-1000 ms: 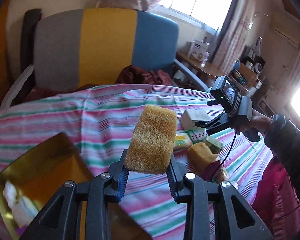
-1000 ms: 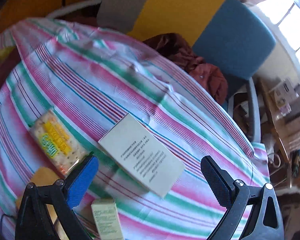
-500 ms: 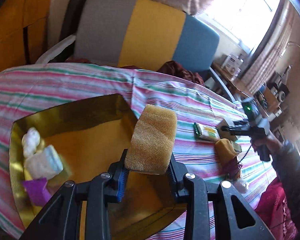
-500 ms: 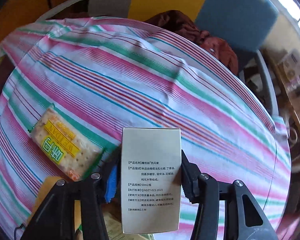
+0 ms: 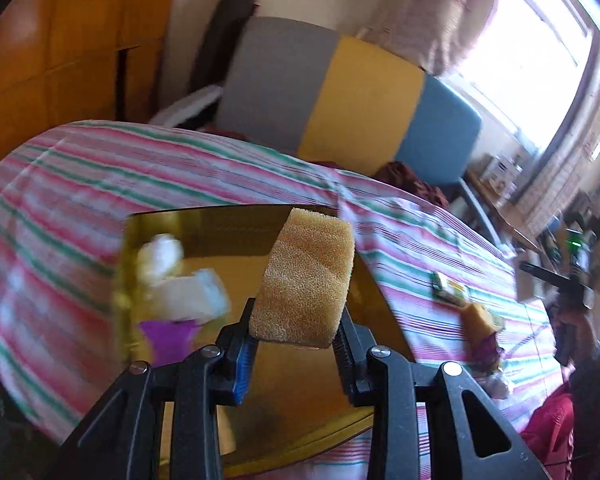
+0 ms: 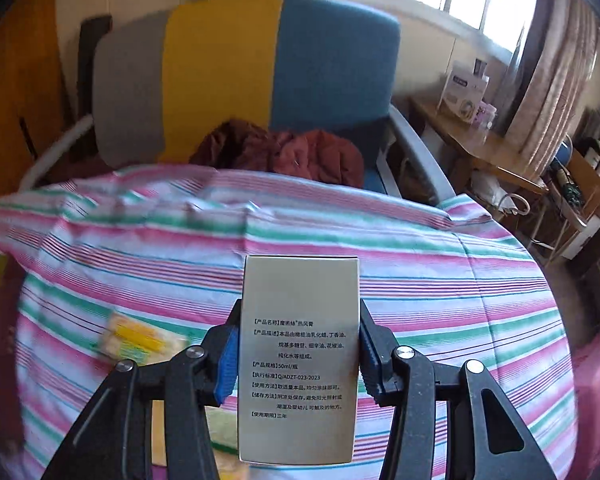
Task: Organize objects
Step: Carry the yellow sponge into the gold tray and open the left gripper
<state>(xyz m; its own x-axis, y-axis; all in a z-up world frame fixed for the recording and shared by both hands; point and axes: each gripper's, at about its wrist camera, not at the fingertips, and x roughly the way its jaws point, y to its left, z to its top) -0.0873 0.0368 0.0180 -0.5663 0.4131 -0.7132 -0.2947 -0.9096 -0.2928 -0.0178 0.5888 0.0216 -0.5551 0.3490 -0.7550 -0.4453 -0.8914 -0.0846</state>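
Sponge (image 5: 306, 276) clamped in left gripper (image 5: 296, 354) over gold tray (image 5: 228, 220); right gripper (image 6: 298, 354) clamps printed box (image 6: 300, 360); tray contents blurred.

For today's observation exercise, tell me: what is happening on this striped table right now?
A person is tidying with two handheld grippers. The left gripper holds a yellow sponge above a gold tray that already contains some items. The right gripper grips a printed box lifted over the tablecloth, with a cracker packet lying below.

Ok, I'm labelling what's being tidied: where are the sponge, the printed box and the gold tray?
sponge (image 5: 306, 280), left wrist view, middle of its porous face.
printed box (image 6: 299, 360), right wrist view, its text panel.
gold tray (image 5: 228, 226), left wrist view, far inner wall.
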